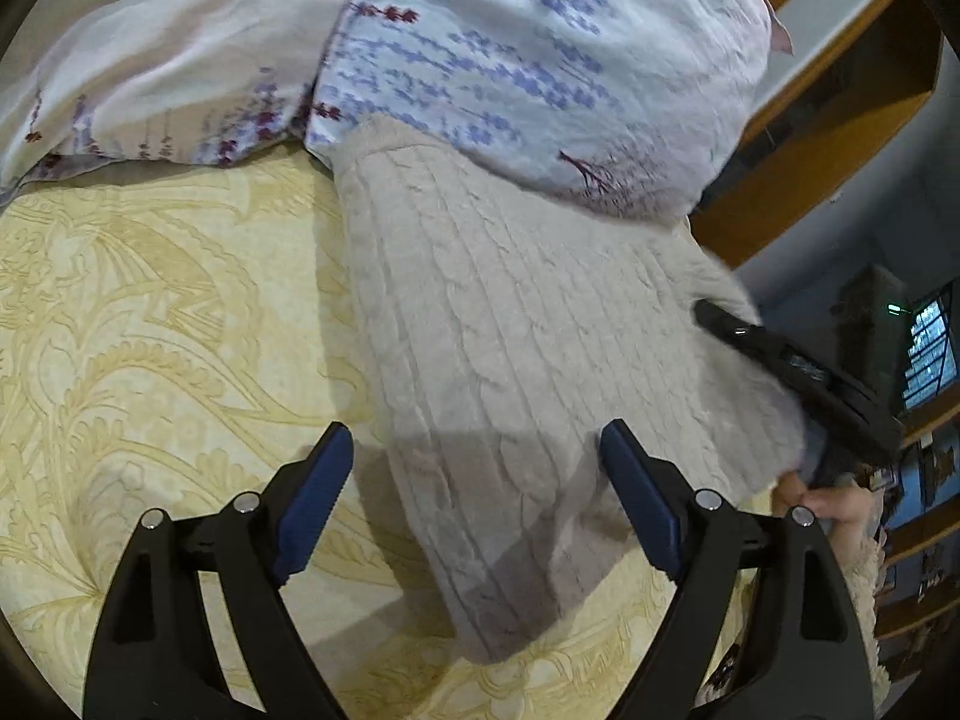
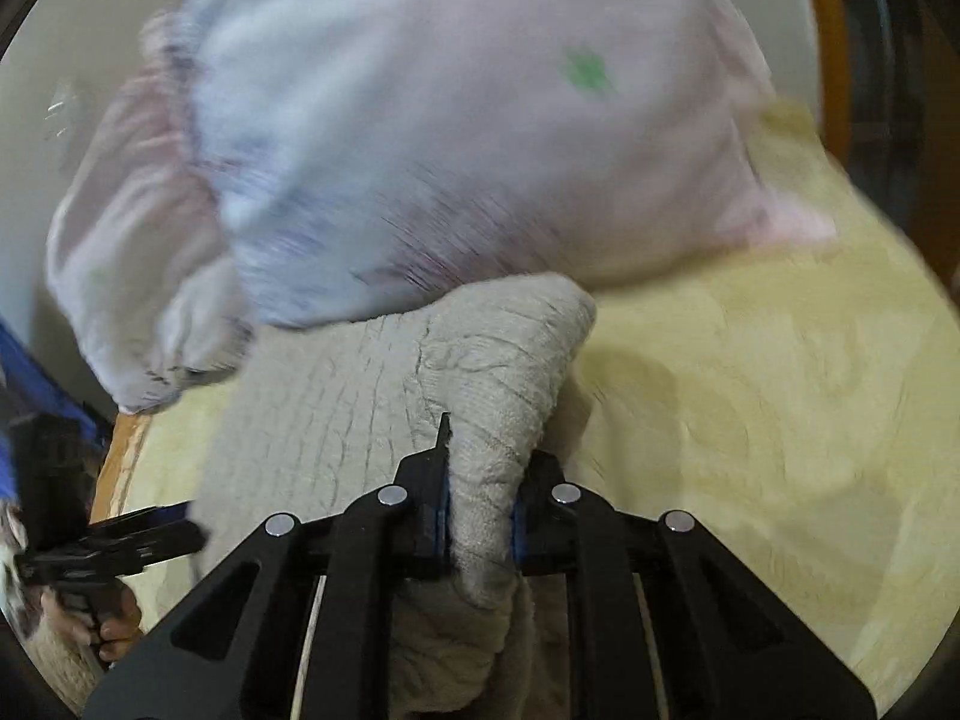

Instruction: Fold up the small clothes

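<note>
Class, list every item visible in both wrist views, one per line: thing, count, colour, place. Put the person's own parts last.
Cable-knit sweater: one, beige, lying on the bedspread, far edge tucked under the pillow.
Bedspread: one, pale yellow, patterned, under everything.
Pillow: one, white with blue and red print, behind the sweater.
Wooden furniture: orange-brown, at right; count unclear.
Left gripper: black, blue pads, open above the sweater.
Right gripper: black, shut on a sweater fold.

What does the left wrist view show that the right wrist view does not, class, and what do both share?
Left wrist only: the open left hand-held gripper hovering over the flat cable-knit sweater, and wooden shelves. Right wrist only: the right hand-held gripper shut on a bunched fold of the sweater. Both: the sweater, the floral pillow and the yellow bedspread.
</note>
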`<state>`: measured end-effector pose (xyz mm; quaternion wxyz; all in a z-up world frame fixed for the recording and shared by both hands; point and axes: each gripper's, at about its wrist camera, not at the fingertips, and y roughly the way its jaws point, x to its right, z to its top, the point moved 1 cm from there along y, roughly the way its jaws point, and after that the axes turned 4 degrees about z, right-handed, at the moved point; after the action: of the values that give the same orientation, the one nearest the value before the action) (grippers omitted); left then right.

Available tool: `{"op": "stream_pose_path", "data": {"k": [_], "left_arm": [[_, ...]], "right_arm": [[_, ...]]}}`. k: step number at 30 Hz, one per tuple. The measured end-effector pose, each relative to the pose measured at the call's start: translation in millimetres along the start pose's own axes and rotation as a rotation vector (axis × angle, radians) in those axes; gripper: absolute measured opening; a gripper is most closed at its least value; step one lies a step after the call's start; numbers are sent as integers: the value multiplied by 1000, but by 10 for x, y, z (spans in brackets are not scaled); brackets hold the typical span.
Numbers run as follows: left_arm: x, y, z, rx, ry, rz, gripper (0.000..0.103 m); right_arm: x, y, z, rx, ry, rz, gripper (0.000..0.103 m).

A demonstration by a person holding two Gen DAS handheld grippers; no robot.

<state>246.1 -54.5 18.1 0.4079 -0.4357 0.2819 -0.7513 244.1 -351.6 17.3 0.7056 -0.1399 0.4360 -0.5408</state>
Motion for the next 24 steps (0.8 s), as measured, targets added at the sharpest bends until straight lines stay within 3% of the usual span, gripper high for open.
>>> {"op": "stream_pose_path", "data": {"k": [4,7,12,17,24], "left_arm": [[37,59,-33,-7,14,-1,84],[44,69,-64,-20,5,-13,84],[19,11,-156,-37,-5,-36,84],[-42,-82,-329,-53,-41,-63,80],[-26,-100,-566,-86,-63,-76,68]], "right_arm": [[52,-70,47,47,32,79,15],[165,78,68,-30,72,43,20],[369,-267,-61,-10,204,105,50],[341,-738,-363,28,200,213,51],[71,-898,-616,28,81,200,50]]}}
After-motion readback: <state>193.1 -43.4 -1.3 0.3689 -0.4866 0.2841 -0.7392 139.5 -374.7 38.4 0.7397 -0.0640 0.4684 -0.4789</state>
